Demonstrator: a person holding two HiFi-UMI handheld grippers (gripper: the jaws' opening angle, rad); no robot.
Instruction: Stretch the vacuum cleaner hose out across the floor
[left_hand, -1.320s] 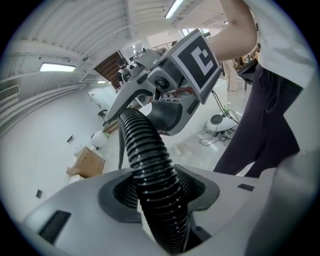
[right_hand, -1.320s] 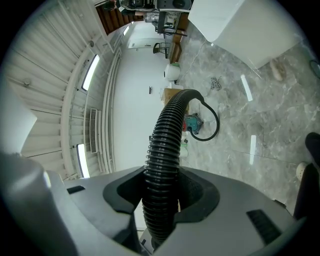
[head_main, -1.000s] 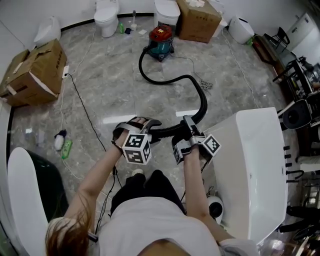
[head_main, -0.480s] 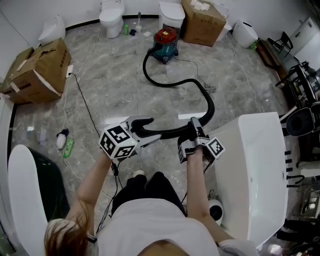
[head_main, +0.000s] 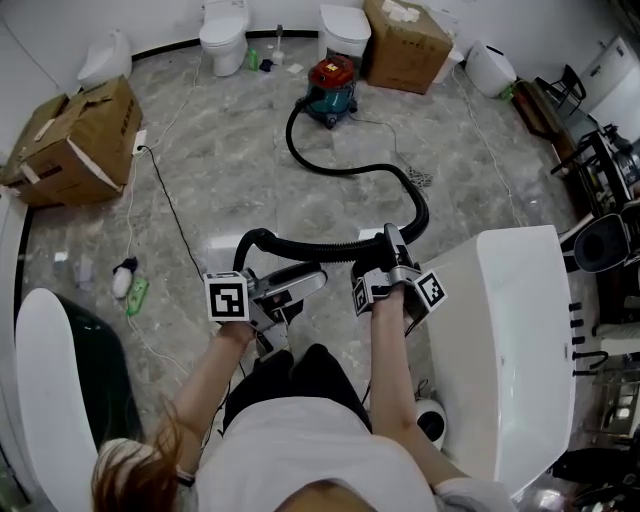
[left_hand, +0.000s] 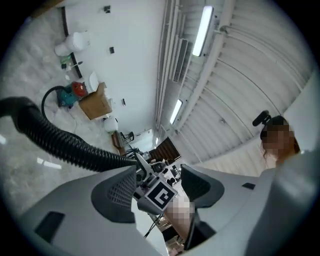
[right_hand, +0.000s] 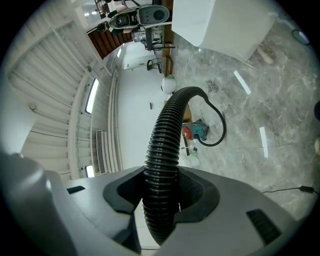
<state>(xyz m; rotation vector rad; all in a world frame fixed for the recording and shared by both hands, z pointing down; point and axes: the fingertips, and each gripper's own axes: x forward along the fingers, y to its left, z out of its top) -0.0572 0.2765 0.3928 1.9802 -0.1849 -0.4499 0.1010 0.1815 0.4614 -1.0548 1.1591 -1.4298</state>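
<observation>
Left gripper (head_main: 306, 283) rolled over and lifted, jaws apart on nothing; right gripper (head_main: 392, 240) stayed clamped on the hose (head_main: 340, 168), still looped across mid-frame, so no stretching yet

A cardboard box (head_main: 75, 140), a toilet (head_main: 223, 35) — and perhaps a green bottle (head_main: 133, 296).

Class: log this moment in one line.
left gripper: open, nothing between fingers | right gripper: shut on hose | hose: curved toward vacuum cleaner
</observation>
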